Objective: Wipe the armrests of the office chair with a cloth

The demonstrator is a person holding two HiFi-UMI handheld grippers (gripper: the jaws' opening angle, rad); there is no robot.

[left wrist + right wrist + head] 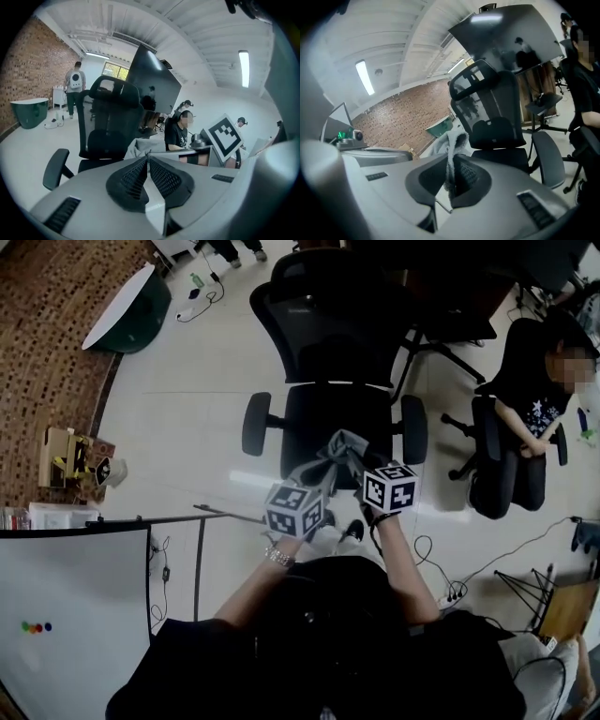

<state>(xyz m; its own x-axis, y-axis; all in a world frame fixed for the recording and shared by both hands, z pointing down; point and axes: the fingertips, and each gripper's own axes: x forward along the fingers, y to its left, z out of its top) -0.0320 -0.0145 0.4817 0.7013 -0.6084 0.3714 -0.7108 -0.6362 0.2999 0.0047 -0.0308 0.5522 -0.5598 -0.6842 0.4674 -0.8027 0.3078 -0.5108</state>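
Above the black mesh office chair [337, 418], a grey fleecy cloth [342, 448] is clamped in the right gripper [452, 164] and barely nipped by the left gripper [148, 157], so tension could free it.

I'm seeing an open-plan office. A black mesh office chair [337, 381] is standing at twelve o'clock, and a person [539, 413] is sitting in another swivel chair [511, 474] at two o'clock. A whiteboard [70, 615] is standing at eight o'clock, cables [450, 573] are trailing across the pale floor [187, 399], and a strip light [243, 68] is glowing overhead near a brick wall [28, 70].
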